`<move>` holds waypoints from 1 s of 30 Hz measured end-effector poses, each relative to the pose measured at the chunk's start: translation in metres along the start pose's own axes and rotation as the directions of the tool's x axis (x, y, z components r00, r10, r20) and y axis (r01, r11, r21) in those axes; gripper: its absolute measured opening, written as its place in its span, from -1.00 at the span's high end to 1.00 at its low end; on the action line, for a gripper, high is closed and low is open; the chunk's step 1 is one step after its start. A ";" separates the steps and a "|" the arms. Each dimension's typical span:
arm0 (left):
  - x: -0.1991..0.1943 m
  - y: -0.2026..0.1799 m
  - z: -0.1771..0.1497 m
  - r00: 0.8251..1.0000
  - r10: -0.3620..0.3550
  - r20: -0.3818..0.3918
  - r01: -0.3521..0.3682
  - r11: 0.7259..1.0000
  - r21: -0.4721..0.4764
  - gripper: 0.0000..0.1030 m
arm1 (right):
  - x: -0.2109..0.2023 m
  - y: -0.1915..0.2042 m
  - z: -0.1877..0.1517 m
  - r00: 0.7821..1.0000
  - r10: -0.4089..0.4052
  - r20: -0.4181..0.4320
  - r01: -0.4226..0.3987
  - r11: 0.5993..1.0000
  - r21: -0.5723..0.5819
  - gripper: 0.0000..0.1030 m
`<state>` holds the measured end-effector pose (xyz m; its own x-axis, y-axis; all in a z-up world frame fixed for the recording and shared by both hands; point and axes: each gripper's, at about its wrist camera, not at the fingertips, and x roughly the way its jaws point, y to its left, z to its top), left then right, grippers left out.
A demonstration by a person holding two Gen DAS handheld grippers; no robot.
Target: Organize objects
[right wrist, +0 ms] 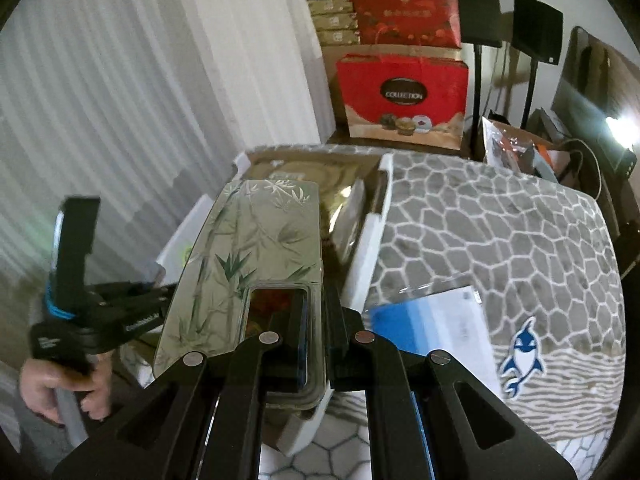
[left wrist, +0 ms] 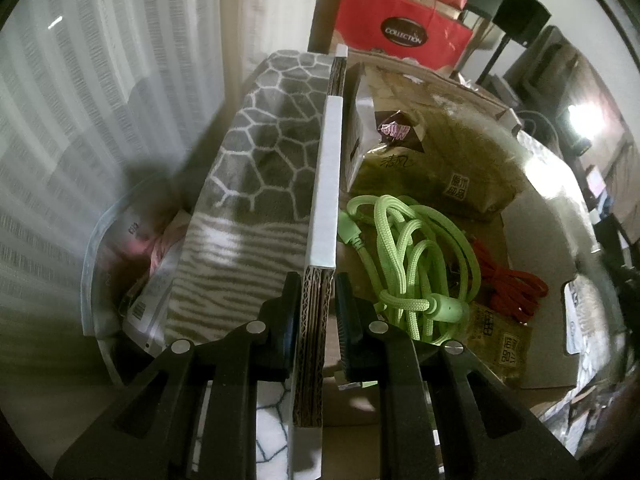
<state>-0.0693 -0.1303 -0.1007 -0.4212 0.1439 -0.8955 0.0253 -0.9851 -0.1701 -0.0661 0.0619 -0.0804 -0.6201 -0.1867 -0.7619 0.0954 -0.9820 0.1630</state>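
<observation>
Gripping: left claw [left wrist: 316, 320] one box wall [left wrist: 326, 184], right claw [right wrist: 316, 332] one phone case [right wrist: 256, 248] (bamboo print).

L gripper [left wrist: 314, 312] shut on the cardboard box wall [left wrist: 326, 184], one jaw each side, pads pressed to the corrugated edge; white tape strip runs along the wall's top, away from the jaws. Right of the jaws, inside the box: green cord [left wrist: 416, 248] in a loose tangle, just beside the right jaw, w/ a red cord [left wrist: 514, 286] further right. Beyond the green cord, a gold-brown packet [left wrist: 436, 160] w/ printed characters; a second similar packet [left wrist: 500, 344] lies near the right jaw, partly under the cord. Left of the jaws, outside the wall: grey patterned blanket [left wrist: 260, 152], then a clear plastic bag [left wrist: 120, 264] w/ labels. Far ahead, a red bag [left wrist: 400, 36] marked COLLECTION.
</observation>
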 end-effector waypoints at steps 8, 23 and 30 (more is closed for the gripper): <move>0.000 -0.001 0.000 1.000 -0.003 0.002 0.003 1.000 -0.001 0.72 | 0.021 0.010 -0.014 0.997 -0.052 -0.060 0.051 0.998 -0.026 0.84; 0.000 -0.001 -0.001 1.000 -0.008 0.004 0.008 1.000 -0.003 0.72 | 0.025 0.002 -0.005 0.992 0.042 -0.117 -0.039 0.999 0.022 0.78; 0.000 -0.001 0.000 1.000 -0.009 0.003 0.009 1.000 -0.003 0.72 | 0.028 0.011 -0.006 0.995 0.024 -0.101 -0.026 0.999 -0.022 0.78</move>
<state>-0.0687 -0.1297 -0.1004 -0.4242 0.1520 -0.8927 0.0239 -0.9836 -0.1788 -0.0778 0.0452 -0.1037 -0.5359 -0.2121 -0.8172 0.1287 -0.9771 0.1693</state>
